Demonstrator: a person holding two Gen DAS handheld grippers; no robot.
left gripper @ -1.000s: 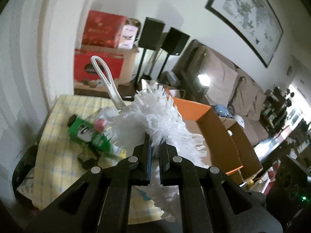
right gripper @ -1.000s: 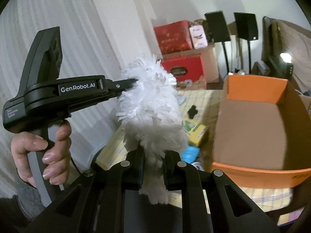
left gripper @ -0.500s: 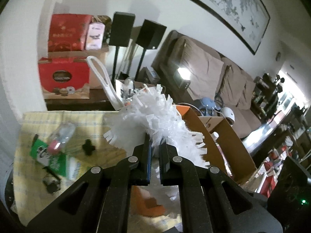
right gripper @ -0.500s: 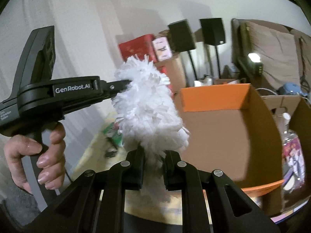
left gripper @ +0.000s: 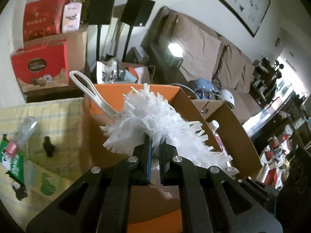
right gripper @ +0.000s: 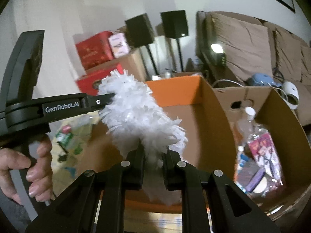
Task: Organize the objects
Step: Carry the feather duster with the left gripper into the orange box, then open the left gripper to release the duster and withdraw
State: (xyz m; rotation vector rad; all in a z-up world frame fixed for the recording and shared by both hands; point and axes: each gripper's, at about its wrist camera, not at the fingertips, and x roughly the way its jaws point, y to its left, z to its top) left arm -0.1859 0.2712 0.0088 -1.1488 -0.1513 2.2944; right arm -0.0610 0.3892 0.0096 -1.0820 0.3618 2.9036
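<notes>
A fluffy white duster (left gripper: 155, 116) with a looped white handle (left gripper: 87, 89) hangs over the open orange cardboard box (left gripper: 136, 91). My left gripper (left gripper: 154, 145) is shut on the duster's middle. My right gripper (right gripper: 153, 151) is shut on the duster (right gripper: 136, 108) lower down. In the right wrist view the left gripper's fingers (right gripper: 103, 100) reach into the fluff from the left, above the orange box (right gripper: 175, 93).
A second brown box (right gripper: 272, 136) to the right holds a clear bottle (right gripper: 250, 124) and a colourful packet. On the yellow checked cloth (left gripper: 48, 116) lie a green packet (left gripper: 11, 161), a plastic bottle and small black items. Red boxes, speakers and a sofa stand behind.
Both grippers have carried the duster to the right, from above the checked cloth to above the orange box. Both grips stay shut.
</notes>
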